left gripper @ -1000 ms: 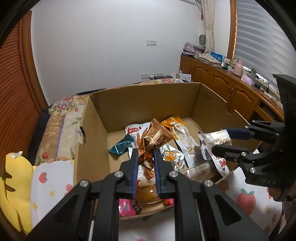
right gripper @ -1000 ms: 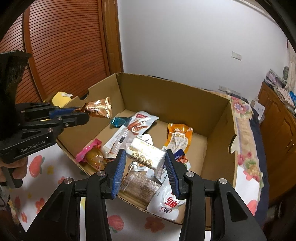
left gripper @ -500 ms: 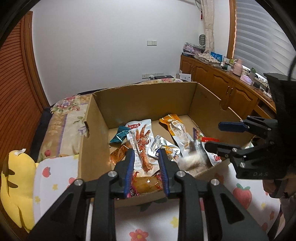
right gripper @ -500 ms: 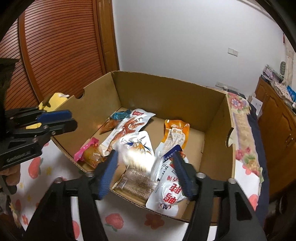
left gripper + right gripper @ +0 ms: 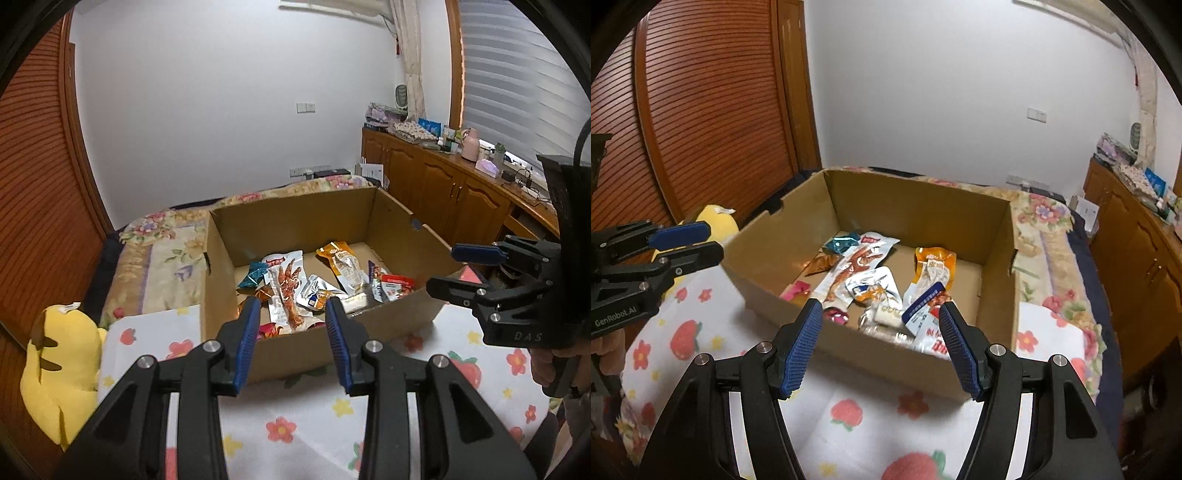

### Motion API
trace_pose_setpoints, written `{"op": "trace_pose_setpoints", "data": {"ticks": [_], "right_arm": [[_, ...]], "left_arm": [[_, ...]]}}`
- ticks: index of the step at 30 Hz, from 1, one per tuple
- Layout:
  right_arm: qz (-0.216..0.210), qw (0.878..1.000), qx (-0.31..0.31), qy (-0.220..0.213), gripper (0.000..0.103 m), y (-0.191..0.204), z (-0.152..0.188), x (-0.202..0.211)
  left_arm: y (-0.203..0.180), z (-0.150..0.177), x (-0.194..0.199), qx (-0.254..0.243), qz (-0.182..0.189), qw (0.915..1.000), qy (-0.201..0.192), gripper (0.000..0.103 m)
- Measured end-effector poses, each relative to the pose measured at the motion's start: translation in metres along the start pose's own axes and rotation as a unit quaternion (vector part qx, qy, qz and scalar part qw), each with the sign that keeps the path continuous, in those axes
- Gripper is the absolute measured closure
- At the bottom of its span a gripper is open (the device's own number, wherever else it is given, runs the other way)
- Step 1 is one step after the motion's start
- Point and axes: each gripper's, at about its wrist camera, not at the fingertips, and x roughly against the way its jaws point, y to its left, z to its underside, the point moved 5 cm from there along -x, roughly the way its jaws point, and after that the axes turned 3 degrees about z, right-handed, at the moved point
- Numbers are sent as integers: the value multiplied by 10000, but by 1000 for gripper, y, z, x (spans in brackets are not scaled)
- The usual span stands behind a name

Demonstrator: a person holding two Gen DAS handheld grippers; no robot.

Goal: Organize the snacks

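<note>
The black left gripper with blue ribbed pads [image 5: 291, 306] tilts downward, its jaws opening with nothing between them. The matching black right gripper [image 5: 881, 317] also angles down, jaws parted wide and empty. A hand [image 5: 554, 363] grips the right gripper's handle, only partly visible at the frame edge.

white wall [image 5: 229, 110], wood cabinets [image 5: 443, 192], window blinds [image 5: 517, 81]

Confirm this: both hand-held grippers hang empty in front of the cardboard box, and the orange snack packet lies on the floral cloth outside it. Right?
Not quite. Both wrist views show the orange snack packet lying inside the cardboard box, not on the floral cloth. The left hand-held gripper and right hand-held gripper are indeed empty.
</note>
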Motion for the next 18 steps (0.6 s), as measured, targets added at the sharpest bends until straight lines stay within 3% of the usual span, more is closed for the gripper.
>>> {"op": "trace_pose_setpoints", "data": {"ticks": [9, 15, 18], "right_arm": [[190, 9989, -179, -382, 32, 16, 18, 73], [340, 9969, -304, -634, 11, 21, 33, 111], [395, 9960, -393, -699, 4, 22, 42, 126]], "left_arm": [[-18, 20, 59, -41, -53, 9997, -220, 61], [-33, 39, 89, -78, -130, 9995, -282, 57], [-39, 46, 100, -116, -180, 9993, -304, 48]]}}
